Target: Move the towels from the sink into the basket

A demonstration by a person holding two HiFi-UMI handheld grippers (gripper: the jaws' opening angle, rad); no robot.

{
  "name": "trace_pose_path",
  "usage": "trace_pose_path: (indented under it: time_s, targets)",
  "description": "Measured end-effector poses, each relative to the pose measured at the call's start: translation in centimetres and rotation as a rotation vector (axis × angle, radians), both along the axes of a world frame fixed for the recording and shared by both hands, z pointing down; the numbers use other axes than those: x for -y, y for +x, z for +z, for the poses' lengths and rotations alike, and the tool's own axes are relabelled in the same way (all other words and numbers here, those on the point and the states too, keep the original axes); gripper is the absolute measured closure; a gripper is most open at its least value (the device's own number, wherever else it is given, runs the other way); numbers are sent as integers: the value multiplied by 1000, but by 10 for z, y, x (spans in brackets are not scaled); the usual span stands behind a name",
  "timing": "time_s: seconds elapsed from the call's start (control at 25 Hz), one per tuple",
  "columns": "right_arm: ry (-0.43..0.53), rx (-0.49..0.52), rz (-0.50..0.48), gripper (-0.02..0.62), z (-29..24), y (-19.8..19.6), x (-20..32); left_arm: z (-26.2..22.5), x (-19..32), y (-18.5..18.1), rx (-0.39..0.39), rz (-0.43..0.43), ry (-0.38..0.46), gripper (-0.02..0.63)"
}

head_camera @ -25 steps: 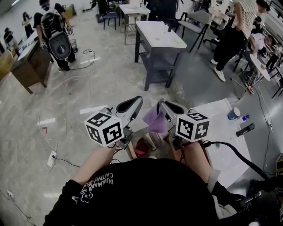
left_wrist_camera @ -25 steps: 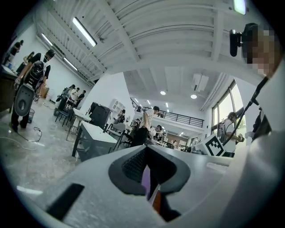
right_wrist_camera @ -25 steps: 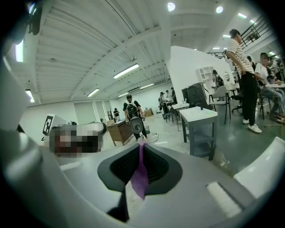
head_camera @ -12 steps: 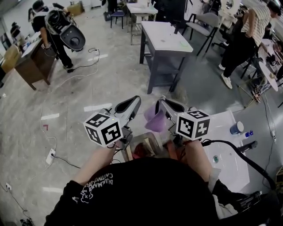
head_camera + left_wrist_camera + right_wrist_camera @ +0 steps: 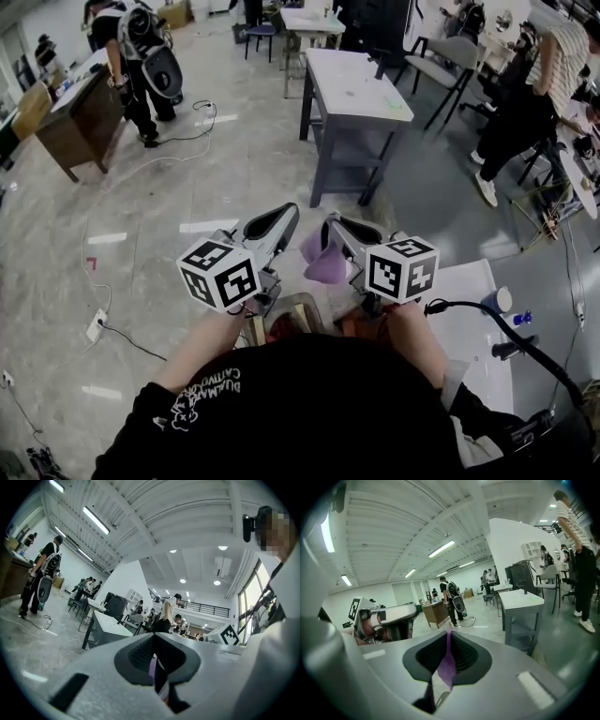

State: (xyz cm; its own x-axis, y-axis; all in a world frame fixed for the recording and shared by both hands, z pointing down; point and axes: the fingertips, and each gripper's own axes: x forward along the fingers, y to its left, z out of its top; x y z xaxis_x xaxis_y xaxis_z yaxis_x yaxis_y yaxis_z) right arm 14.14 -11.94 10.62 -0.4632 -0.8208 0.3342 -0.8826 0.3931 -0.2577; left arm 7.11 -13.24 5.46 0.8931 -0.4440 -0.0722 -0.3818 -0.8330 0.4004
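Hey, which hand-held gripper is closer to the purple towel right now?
Right. The right hand-held gripper has the purple towel pinched between its jaws, hanging below them. The left hand-held gripper is alongside, on the towel's left in the head view, not gripping it.

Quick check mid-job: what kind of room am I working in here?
Probably a large shared lab or workshop: a grey work table, cables trailing over the bare floor, other people at benches.

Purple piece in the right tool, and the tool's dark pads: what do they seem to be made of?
Purple piece: soft thin cloth, matte; it hangs limp and creased.
Pads: probably rubber, matte dark grey, with a fine ribbed texture.
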Motion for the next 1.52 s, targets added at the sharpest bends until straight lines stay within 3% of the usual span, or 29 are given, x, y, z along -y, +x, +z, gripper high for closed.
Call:
trace_pose_path:
  time_s: [0.32,0.76,1.12,1.4,1.52]
  targets:
    - [-77,-26,-78,563,54,-1,1,54,9,30,75,-26,-112,603]
    - [-210,39,-37,563,115,14,-1,115,6,54,158,53,-231,603]
    - [-276,62,48,563,139,0,14,141,17,36,176,132,-304,603]
    - [-328,118,102,563,176,-39,42,182,43,-18,246,143,-353,603]
    - [-372,151,150,563,204,-52,50,209,48,-36,253,192,-362,603]
